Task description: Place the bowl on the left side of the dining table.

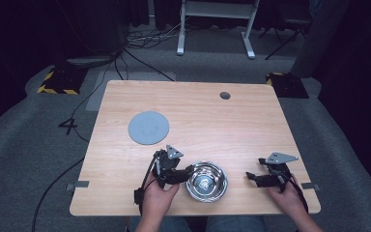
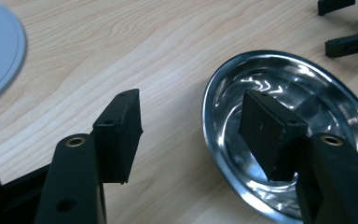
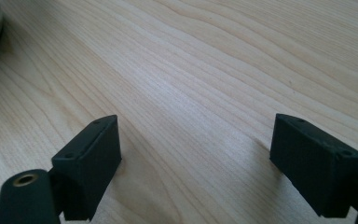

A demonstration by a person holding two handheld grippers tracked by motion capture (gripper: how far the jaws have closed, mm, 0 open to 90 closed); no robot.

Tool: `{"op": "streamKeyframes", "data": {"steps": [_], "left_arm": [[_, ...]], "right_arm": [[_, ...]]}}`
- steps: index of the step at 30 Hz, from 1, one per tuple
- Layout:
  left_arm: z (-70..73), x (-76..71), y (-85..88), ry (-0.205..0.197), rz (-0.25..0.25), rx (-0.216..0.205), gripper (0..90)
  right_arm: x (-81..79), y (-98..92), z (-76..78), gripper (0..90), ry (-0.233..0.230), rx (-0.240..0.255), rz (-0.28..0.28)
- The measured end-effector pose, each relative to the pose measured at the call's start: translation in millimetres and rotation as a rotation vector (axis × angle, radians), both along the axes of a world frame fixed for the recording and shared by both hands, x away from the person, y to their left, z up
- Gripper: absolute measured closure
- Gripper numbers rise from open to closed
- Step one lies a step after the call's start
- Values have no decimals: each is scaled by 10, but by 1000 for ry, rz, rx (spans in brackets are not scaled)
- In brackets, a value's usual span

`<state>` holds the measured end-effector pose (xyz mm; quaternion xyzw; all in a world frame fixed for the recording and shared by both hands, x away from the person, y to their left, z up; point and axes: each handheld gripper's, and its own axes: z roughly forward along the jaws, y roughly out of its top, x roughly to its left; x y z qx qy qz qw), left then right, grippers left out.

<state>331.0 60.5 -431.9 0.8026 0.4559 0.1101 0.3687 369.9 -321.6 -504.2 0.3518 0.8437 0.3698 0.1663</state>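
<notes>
The left gripper [image 2: 191, 135] has its fingers [image 2: 119, 135] spread wide and straddling the near rim of the steel bowl [image 2: 307, 93]: one pad hangs inside the bowl, the other outside over bare wood, and nothing is clamped yet. I judge the grasp as set up but not closed, so lifting and moving the bowl are both left to do.

The right gripper [image 3: 196, 168] also has its fingers wide apart and holds nothing, low over the wood at the lower right of the high view.

The pads are matt black rubbery blocks, squared at the edges, on glossy black arms with brass-coloured rivets. The bowl is shallow, round and mirror-bright, with a thin rolled lip; it sits at the lower middle of the high view [image 1: 206, 181]. Up and left of it lies a flat, dull grey round disc [image 1: 148, 127]. The worktop [image 1: 212, 116] is pale wood-grain laminate with rounded corners.
</notes>
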Motion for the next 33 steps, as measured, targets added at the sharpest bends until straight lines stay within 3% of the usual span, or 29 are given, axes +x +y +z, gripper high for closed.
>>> {"op": "streamKeyframes", "data": {"steps": [3,6,7,9,12,18,30,32,33], "left_arm": [[1,33,-42,14,0,-6,395],[-8,83,-92,48,15,19,408],[-34,125,-105,85,10,17,413],[-51,145,-111,100,5,22,414],[-155,195,-176,178,4,35,424],[-299,243,-246,273,-13,61,492],[-378,270,-325,335,-53,99,747],[-385,277,-330,348,-70,86,755],[-383,277,-345,352,-57,84,805]], "right_arm": [[0,0,0,162,0,0,0],[0,0,0,162,0,0,0],[0,0,0,162,0,0,0],[0,0,0,162,0,0,0],[0,0,0,162,0,0,0],[0,0,0,162,0,0,0],[-1,0,0,162,0,0,0],[-1,1,0,162,0,0,0],[-1,1,0,162,0,0,-1]]}}
